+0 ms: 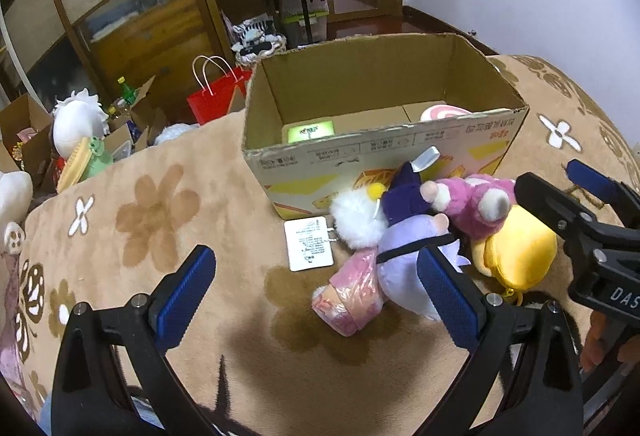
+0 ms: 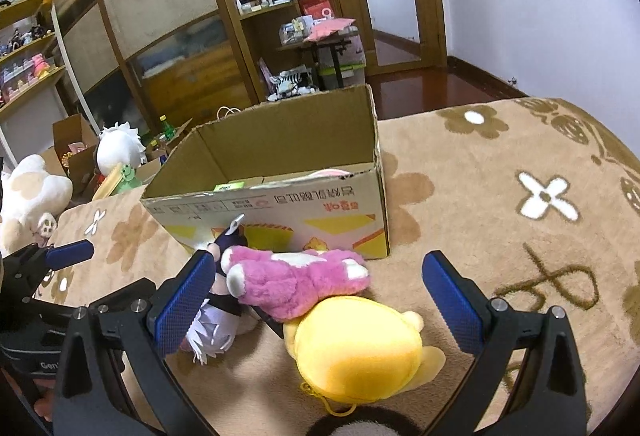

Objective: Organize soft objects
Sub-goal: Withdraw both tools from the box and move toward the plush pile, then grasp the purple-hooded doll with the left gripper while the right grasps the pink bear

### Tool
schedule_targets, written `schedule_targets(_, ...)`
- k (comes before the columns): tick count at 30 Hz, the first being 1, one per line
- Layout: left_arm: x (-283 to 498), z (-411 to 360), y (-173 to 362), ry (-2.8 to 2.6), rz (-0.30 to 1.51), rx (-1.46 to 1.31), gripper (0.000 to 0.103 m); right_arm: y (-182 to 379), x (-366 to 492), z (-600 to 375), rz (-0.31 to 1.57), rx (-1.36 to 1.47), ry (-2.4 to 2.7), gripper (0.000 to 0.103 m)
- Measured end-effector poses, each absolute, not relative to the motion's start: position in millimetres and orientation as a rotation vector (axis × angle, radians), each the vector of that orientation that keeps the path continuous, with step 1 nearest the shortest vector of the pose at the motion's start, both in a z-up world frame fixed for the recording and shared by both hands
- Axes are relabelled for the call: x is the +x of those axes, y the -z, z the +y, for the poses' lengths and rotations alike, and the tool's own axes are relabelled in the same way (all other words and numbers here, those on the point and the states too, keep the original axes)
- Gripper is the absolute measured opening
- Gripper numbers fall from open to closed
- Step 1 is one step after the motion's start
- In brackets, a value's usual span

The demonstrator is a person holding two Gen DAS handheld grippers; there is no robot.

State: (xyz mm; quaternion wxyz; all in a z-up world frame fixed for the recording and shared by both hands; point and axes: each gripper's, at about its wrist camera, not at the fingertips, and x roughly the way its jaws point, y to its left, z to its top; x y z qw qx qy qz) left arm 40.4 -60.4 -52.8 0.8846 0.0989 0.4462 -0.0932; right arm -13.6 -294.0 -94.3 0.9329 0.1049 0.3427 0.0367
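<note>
Both my left tongs point(image 1: 316, 292) and right tongs point(image 2: 320, 300) gape wide; plush toys point(image 2: 296, 288) lie mid-frame below the cardboard box point(image 2: 280, 203).

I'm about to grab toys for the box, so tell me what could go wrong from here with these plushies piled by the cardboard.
1. The pink plush lies across the yellow plush and touches the purple doll; closing the open right gripper may catch two at once.
2. The left gripper and right gripper sit close together, so they could collide.
3. The doll's white tag lies loose on the blanket and may snag.
</note>
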Motion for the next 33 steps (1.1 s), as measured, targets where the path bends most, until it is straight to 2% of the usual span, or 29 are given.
schedule_targets(10, 44.0, -67.7, 63.7, 0.283, 0.989, 0.155, 0.100, 107.6, -4.5, -296.8, 0.748, 0.255, -0.096, 0.103)
schedule_targets(33, 59.7, -99.2, 104.3, 0.327, 1.076, 0.227, 0.100, 137.8, 20.5, -301.5, 0.844, 0.401, -0.192, 0.103)
